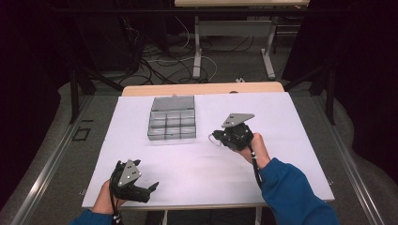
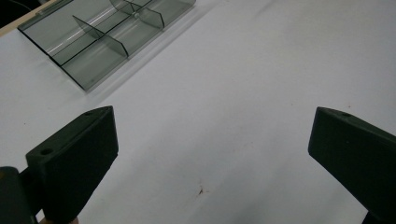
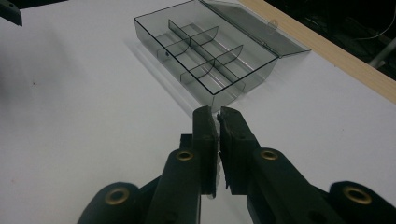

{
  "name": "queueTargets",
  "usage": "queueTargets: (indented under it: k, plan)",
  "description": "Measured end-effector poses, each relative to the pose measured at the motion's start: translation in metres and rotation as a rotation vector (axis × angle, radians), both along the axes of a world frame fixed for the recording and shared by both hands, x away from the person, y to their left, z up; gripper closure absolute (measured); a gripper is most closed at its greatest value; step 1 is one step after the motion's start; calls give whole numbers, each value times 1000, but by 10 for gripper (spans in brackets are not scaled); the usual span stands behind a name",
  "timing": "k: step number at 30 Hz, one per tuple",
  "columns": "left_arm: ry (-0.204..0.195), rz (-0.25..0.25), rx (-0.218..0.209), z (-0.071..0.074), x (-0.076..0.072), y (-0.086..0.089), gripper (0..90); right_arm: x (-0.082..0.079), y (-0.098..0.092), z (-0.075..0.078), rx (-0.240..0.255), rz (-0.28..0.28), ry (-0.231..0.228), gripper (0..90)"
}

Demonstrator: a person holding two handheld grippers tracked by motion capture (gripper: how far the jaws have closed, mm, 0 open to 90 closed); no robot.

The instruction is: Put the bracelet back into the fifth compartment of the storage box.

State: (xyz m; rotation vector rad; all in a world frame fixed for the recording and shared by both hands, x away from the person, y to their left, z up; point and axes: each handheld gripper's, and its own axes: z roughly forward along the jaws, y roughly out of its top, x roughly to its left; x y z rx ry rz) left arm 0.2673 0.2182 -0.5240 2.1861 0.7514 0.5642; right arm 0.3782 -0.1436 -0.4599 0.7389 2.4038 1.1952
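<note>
A clear grey compartment box (image 1: 172, 123) lies on the white table (image 1: 197, 164) with its lid folded open behind it, and its dividers show empty cells. My right gripper (image 1: 217, 136) hovers just right of the box with its jaws shut. In the right gripper view its jaws (image 3: 217, 112) point at the box (image 3: 205, 51), with only a thin pale sliver between the pads. My left gripper (image 1: 143, 176) rests near the table's front left edge, open. In the left gripper view its jaws (image 2: 212, 140) stand wide apart over bare table, with the box (image 2: 107, 32) far off.
The table's wooden back edge (image 1: 202, 88) runs behind the box. Beyond it stand another table's legs (image 1: 197, 51) and loose cables on the floor. A jaw of the left gripper (image 3: 9, 11) shows at the top left corner of the right gripper view.
</note>
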Motion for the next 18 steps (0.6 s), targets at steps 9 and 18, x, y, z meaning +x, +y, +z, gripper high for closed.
queueTargets:
  k: [9,18]
  plan:
    - [1,0,0,0,0,0,12,6,15,7,8,13,-25,853]
    - [3,-1,-2,0,1,0,12,14,32,15,8,29,-39,854]
